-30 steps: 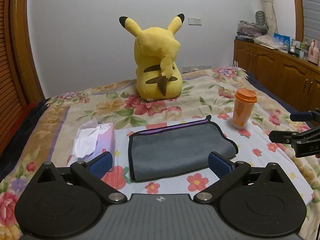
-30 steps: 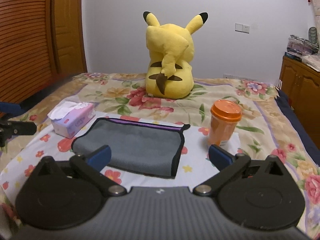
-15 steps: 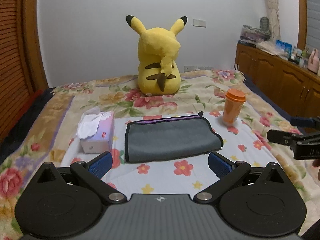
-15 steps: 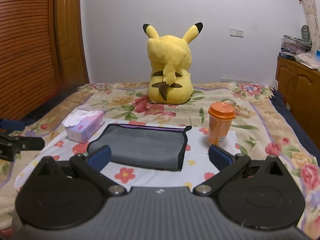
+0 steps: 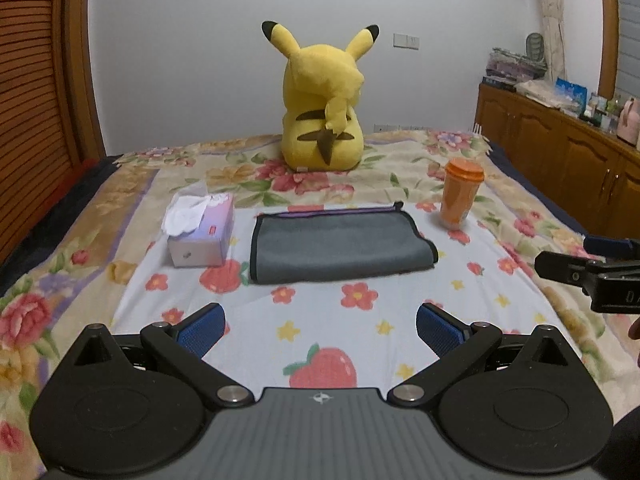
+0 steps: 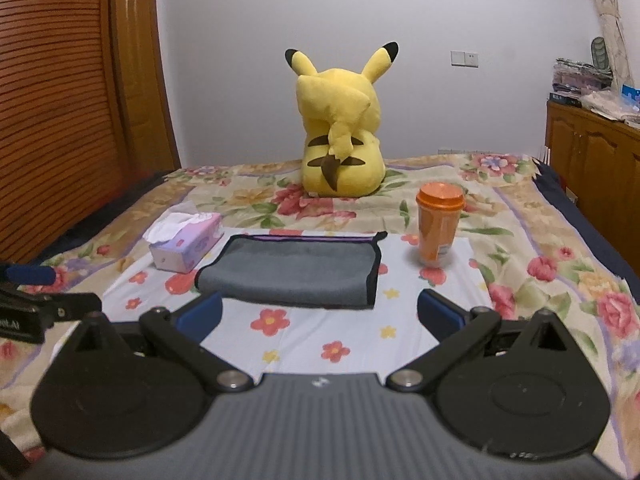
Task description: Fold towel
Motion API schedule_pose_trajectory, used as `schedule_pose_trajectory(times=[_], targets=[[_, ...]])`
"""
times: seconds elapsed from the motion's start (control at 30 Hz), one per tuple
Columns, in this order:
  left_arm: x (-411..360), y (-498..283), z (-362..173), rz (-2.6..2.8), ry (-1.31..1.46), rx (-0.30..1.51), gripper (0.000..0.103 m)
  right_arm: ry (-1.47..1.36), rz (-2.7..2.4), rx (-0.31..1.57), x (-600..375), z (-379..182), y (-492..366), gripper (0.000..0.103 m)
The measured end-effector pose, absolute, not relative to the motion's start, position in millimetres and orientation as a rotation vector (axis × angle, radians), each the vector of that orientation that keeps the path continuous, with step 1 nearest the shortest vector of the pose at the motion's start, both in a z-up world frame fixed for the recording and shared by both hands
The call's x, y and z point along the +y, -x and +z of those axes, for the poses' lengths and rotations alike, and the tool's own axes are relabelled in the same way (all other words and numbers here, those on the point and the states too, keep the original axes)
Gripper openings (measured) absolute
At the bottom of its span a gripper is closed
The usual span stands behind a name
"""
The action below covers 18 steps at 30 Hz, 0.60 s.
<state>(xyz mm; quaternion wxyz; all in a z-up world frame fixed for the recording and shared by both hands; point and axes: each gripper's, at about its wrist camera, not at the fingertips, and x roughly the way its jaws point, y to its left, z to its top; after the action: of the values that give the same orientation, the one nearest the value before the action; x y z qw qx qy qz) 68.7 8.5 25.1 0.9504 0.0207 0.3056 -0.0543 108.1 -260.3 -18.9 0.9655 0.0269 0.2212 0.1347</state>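
Observation:
A grey towel (image 5: 340, 246) with black edging lies folded flat on the flowered white sheet (image 5: 320, 320) of the bed; it also shows in the right wrist view (image 6: 292, 272). My left gripper (image 5: 320, 330) is open and empty, well back from the towel's near edge. My right gripper (image 6: 320, 314) is open and empty, a short way back from the towel's near edge. The right gripper's fingers (image 5: 576, 272) show at the right edge of the left wrist view, and the left gripper's fingers (image 6: 48, 306) at the left edge of the right wrist view.
A tissue box (image 5: 200, 228) stands left of the towel and an orange cup (image 5: 460, 198) right of it. A yellow plush toy (image 5: 324, 120) sits behind. A wooden cabinet (image 5: 560, 160) runs along the right, a wooden door (image 6: 60, 100) on the left.
Both grippers have pulled back from the towel, which now looks smaller and farther away. Both stay open. The towel has not moved.

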Motion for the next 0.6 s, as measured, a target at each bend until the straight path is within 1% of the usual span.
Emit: schedule_pose_trajectory(times=[0.6], targets=[[9.6,-40.6,-13.3,-0.071,-0.063,0.667,0.103,-0.004,0.270,0.488,-246.9,-55.0,-82.0,0.103]])
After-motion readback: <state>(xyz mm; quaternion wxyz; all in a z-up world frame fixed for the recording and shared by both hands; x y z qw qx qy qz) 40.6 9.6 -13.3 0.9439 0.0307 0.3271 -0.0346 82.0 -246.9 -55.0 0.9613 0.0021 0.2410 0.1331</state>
